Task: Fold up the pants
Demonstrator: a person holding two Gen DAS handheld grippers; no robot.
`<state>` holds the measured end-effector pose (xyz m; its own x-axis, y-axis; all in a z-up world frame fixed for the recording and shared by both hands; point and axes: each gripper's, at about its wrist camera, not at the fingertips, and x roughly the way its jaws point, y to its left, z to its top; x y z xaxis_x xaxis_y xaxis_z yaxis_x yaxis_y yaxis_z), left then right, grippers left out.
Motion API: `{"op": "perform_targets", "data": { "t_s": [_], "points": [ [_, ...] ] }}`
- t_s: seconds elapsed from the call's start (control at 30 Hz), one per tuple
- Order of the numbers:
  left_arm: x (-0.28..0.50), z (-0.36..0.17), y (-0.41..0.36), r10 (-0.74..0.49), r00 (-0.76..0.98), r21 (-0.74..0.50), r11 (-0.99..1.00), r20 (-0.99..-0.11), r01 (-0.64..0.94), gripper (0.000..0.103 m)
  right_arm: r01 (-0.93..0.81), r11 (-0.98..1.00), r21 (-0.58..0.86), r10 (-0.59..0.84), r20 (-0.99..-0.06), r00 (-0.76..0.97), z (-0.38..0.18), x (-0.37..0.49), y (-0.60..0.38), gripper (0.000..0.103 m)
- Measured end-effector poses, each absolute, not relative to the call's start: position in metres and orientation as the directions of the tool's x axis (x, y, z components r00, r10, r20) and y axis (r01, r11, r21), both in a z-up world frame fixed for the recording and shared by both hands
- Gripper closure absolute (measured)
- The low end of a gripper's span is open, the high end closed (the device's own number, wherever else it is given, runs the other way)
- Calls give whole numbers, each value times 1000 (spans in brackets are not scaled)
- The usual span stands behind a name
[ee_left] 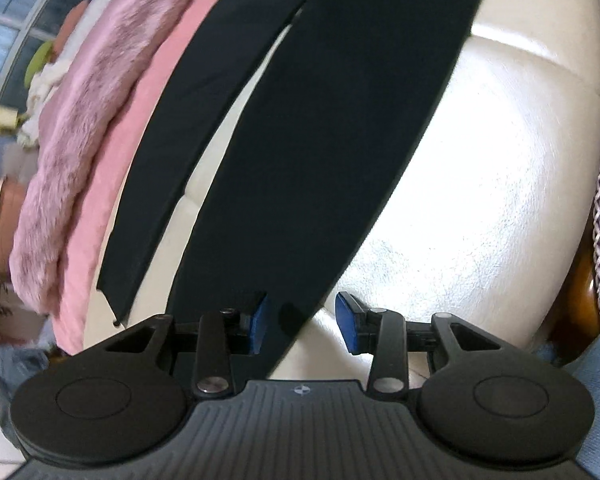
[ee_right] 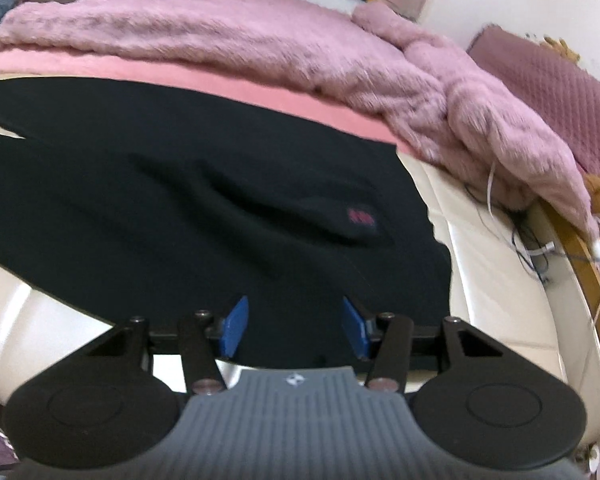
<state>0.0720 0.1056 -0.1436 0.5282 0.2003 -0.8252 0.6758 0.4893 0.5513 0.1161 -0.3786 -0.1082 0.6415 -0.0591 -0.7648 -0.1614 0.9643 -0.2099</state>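
Left wrist view looks along the two legs of the black pants (ee_left: 300, 168), which lie flat on a cream leather surface (ee_left: 480, 200) and run away from the camera toward the top of the frame. A narrow strip of cream shows between the legs, and the thinner leg ends in a hem near the lower left. The left gripper (ee_left: 302, 322) has its blue-padded fingers spread apart, and the hem end of the wider leg runs down into the gap between them; the left pad is partly hidden behind the cloth, while the right pad stands clear of it over the cream surface. A fluffy mauve blanket (ee_left: 80, 152) lies on a pink sheet (ee_left: 140, 120) along the far side of the pants. In the right wrist view the waist end of the pants (ee_right: 180, 200) spreads across the same cream leather surface (ee_right: 480, 280), with soft wrinkles and a small red mark (ee_right: 362, 218) near the waistband. The right gripper (ee_right: 296, 326) also has its fingers held wide, both blue pads sitting over the near edge of the black fabric without closing on it. The mauve blanket (ee_right: 260, 40) and pink sheet (ee_right: 180, 76) lie behind the pants, and some thin cables (ee_right: 540, 248) trail near the right edge.
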Motion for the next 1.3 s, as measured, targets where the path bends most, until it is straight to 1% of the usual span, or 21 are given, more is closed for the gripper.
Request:
{"op": "perform_targets", "data": {
  "t_s": [0.17, 0.23, 0.27, 0.33, 0.4, 0.47, 0.5, 0.57, 0.7, 0.83, 0.87, 0.93, 0.97, 1.03, 1.13, 1.3],
  "points": [
    [80, -151, 101, 214, 521, 558, 441, -826, 703, 57, -155, 958, -243, -98, -780, 617, -114, 125, -388, 55],
    [83, -150, 102, 219, 505, 545, 454, -835, 705, 60, -193, 942, -275, -106, -787, 608, -116, 127, -390, 55],
    [85, -149, 104, 219, 495, 535, 468, -841, 703, 62, -221, 930, -293, -105, -788, 606, -116, 128, -390, 55],
    [87, -148, 100, 220, 478, 518, 510, -850, 686, 73, -314, 884, -346, -97, -793, 601, -116, 127, -390, 55],
    [92, -148, 99, 221, 459, 498, 556, -861, 665, 91, -420, 816, -398, -92, -806, 585, -118, 125, -390, 55],
    [90, -150, 96, 227, 456, 497, 573, -860, 652, 101, -523, 720, -457, -108, -817, 566, -121, 123, -390, 55],
    [90, -150, 95, 235, 462, 504, 588, -855, 632, 102, -573, 660, -487, -121, -821, 558, -124, 122, -391, 55],
    [90, -147, 95, 245, 474, 512, 623, -846, 591, 102, -648, 570, -504, -127, -834, 537, -127, 121, -394, 55],
    [96, -137, 97, 262, 492, 514, 700, -830, 496, 103, -749, 425, -508, -155, -856, 493, -139, 121, -398, 64],
    [106, -125, 100, 262, 512, 507, 747, -818, 429, 103, -786, 289, -547, -175, -837, 518, -149, 113, -397, 66],
    [110, -123, 101, 258, 513, 500, 761, -819, 415, 103, -784, 290, -549, -175, -836, 520, -150, 113, -396, 71],
    [114, -118, 102, 257, 524, 494, 780, -812, 384, 103, -780, 276, -562, -182, -827, 532, -152, 110, -394, 99],
    [116, -114, 103, 258, 528, 492, 789, -809, 368, 103, -773, 265, -577, -192, -817, 544, -153, 108, -391, 103],
    [120, -106, 106, 263, 537, 490, 804, -801, 337, 103, -757, 284, -588, -184, -808, 559, -151, 113, -394, 103],
    [127, -89, 108, 256, 555, 473, 832, -791, 290, 103, -718, 358, -597, -169, -797, 579, -133, 120, -395, 103],
    [159, -59, 109, 281, 584, 501, 827, -761, 255, 103, -635, 453, -626, -139, -753, 643, -85, 148, -398, 103]
  ]
}}
